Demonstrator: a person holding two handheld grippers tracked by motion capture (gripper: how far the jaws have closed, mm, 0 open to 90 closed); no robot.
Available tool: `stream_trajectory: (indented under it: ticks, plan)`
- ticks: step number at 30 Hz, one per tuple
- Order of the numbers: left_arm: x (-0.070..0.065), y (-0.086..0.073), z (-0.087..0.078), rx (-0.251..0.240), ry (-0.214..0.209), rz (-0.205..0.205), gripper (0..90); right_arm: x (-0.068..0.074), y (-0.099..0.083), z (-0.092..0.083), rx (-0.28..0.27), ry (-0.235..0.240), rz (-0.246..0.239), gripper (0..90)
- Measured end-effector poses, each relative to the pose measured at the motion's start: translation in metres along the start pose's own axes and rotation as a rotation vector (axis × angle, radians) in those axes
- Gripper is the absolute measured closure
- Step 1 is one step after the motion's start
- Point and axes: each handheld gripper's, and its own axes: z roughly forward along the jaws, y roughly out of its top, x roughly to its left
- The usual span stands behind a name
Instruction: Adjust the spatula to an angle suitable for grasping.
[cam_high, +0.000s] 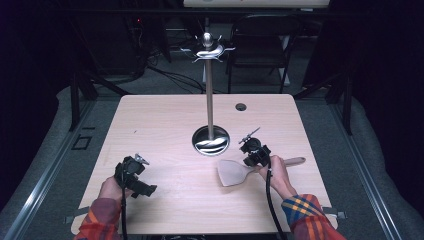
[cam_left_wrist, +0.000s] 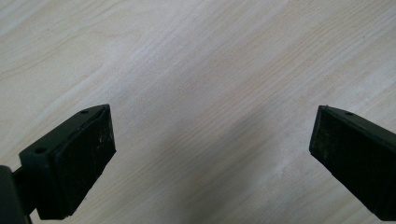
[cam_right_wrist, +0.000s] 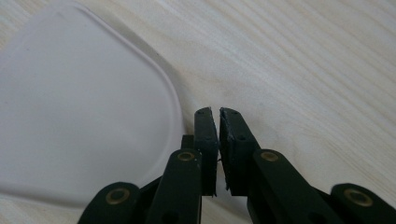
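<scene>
Plaid sleeves come in from the bottom edge of the high view, one forearm at each side of the pale wooden desk (cam_high: 165, 115). On the left, the person's left hand (cam_high: 111, 188) rests low near the desk's front edge, wrist bent so that the left gripper (cam_high: 134, 176) lies tilted toward the middle of the desk. Its jaws stand wide apart, and in the left gripper view only bare wood grain lies between the two black pads (cam_left_wrist: 88, 161).

Toward the middle, further back, a metal stand (cam_high: 210, 100) rises from a round shiny base, with hooks spreading at its top.

On the right, the right hand (cam_high: 277, 175) reaches forward and inward, holding the right gripper (cam_high: 256, 152) tipped down over the spatula (cam_high: 235, 172). That spatula lies flat on the desk, right of centre, its broad blade pointing left and its handle running out to the right past the hand. In the right gripper view the jaws are drawn together to a hairline slit with nothing between them, their tips just beside the blade's rounded edge (cam_right_wrist: 84, 107), over the wood.
</scene>
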Motion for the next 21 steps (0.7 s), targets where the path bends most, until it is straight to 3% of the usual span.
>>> stream_trajectory:
  ticks: [4,5,9,11,17,21]
  plan:
    - [-0.0001,0.0001,0.0000,0.002,0.001,0.001,0.1,0.0012,-0.0015,0.0034,0.007,-0.010,-0.001,86.4]
    - [-0.0002,0.0001,-0.0001,0.002,0.001,0.002,0.1,0.0004,-0.0018,0.0034,0.033,-0.007,-0.012,86.9]
    - [-0.0001,-0.0001,-0.0001,0.002,0.001,0.000,0.1,-0.0009,-0.0037,0.0039,0.029,0.010,-0.007,87.6]
    - [0.0002,-0.0002,-0.0001,0.000,0.000,0.000,0.1,-0.0013,-0.0038,0.0029,0.031,-0.006,-0.020,87.9]
    - [0.0002,-0.0003,0.0001,0.001,-0.001,0.000,0.1,-0.0033,-0.0053,0.0025,0.032,0.029,-0.020,89.5]
    - [0.0001,-0.0001,0.0002,0.002,-0.001,0.000,0.1,-0.0018,-0.0056,0.0038,0.029,0.006,-0.029,89.9]
